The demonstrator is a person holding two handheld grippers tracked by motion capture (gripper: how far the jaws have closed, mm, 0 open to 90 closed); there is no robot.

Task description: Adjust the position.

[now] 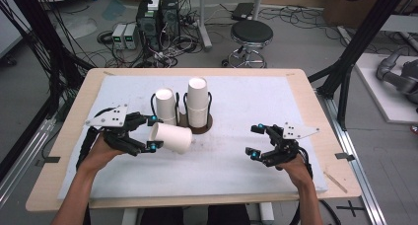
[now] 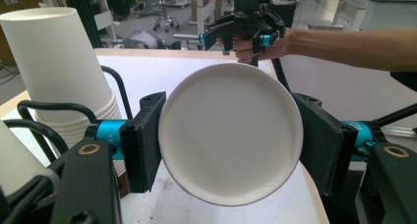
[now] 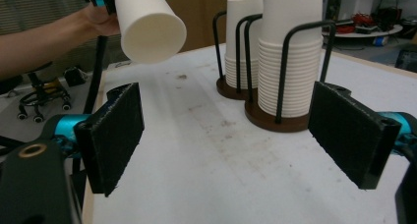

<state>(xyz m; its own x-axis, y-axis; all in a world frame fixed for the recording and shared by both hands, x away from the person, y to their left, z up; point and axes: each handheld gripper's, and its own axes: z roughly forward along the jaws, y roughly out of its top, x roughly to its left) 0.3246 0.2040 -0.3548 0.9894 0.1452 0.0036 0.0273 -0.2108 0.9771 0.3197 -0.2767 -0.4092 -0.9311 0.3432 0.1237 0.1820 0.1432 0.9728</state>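
My left gripper [image 1: 154,132] is shut on a single white paper cup [image 1: 173,138], held on its side just above the white mat. In the left gripper view the cup's round base [image 2: 230,133] faces the camera, pinched between the black pads of my left gripper [image 2: 231,143]. Behind it, two stacks of white cups stand upside down in black wire holders, a shorter stack [image 1: 165,105] and a taller stack [image 1: 198,101]. My right gripper [image 1: 253,140] hovers open over the mat at the right, nothing between its pads [image 3: 113,135]. From there the held cup [image 3: 147,22] shows at upper left.
The white mat [image 1: 256,99] covers most of a wooden table [image 1: 315,111]. The round brown holder bases [image 3: 268,118] sit on the mat. On the floor beyond are a black stool [image 1: 251,35], computer boxes [image 1: 157,18] and cables. Black frame posts [image 1: 355,47] flank the table.
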